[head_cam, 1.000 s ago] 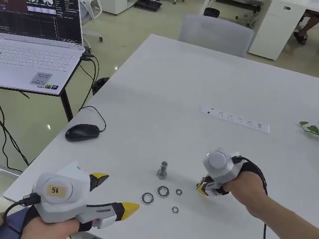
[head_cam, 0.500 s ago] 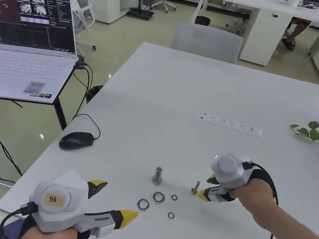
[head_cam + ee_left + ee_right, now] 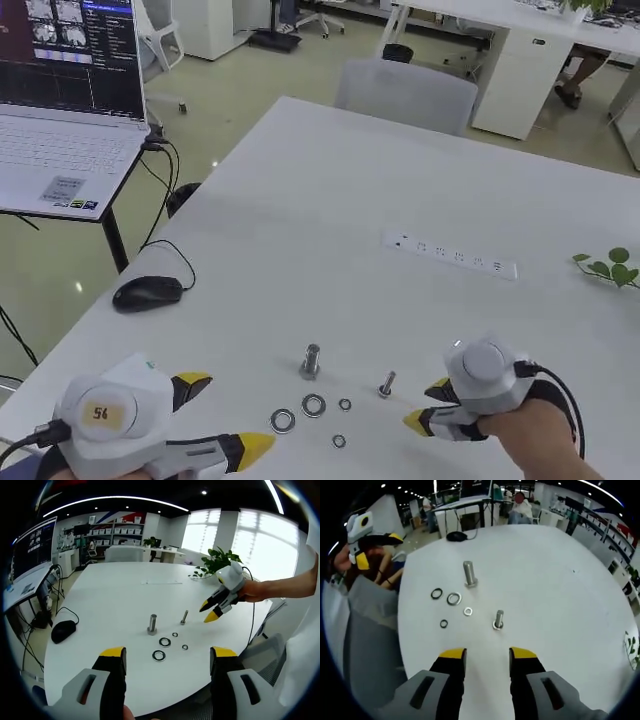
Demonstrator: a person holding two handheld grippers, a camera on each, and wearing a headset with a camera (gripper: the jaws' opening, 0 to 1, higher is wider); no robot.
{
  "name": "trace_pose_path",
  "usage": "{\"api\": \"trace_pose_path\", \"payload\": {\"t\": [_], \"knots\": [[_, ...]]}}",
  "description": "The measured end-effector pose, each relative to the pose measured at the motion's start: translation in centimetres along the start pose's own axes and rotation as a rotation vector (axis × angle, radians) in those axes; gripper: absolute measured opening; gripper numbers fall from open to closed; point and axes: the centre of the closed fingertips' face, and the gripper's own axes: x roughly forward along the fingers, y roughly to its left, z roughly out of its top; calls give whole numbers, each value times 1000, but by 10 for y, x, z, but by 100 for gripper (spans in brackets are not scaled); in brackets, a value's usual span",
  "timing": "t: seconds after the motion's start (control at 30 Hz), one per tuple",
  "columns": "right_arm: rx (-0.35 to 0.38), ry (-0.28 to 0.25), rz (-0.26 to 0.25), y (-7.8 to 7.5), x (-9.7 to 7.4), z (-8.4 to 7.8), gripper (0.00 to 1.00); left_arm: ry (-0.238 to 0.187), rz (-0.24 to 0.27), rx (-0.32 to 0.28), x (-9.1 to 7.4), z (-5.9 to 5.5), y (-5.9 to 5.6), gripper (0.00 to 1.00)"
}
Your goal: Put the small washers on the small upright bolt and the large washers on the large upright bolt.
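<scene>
My right tongs (image 3: 487,653) hang parted and empty, just short of the small bolt (image 3: 498,619), which stands upright on the white surface (image 3: 545,570). My left tongs (image 3: 225,413) gape wide, holding nothing. Between them two large washers (image 3: 314,405) and two small washers (image 3: 344,405) lie flat near the upright large bolt (image 3: 311,361).

Your white table (image 3: 330,190) carries a power strip (image 3: 450,256) well ahead of your right gripper (image 3: 428,405). A mouse (image 3: 147,293) lies ahead of your left gripper (image 3: 225,415), with a laptop (image 3: 60,150) on a separate stand beyond. A grey chair (image 3: 405,95) stands at the far edge. Large windows (image 3: 250,535) light the room.
</scene>
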Motion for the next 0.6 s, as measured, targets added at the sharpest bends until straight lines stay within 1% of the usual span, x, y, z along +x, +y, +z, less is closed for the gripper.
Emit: {"api": "trace_pose_path", "payload": {"t": [0.1,0.27,0.37,0.47,0.6], "knots": [[-2,13,17,9,6,-10,36,6,1,-2,0,-3,-1,67],[-1,24,51,27,12,-18,36,9,2,-4,1,-6,-2,67],[-4,28,68,36,17,-20,36,9,3,-7,1,-6,-3,67],[-16,34,92,49,23,-21,36,11,3,-8,2,-7,-3,67],[-27,39,113,60,29,-22,36,10,3,-8,3,-6,-3,67]]}}
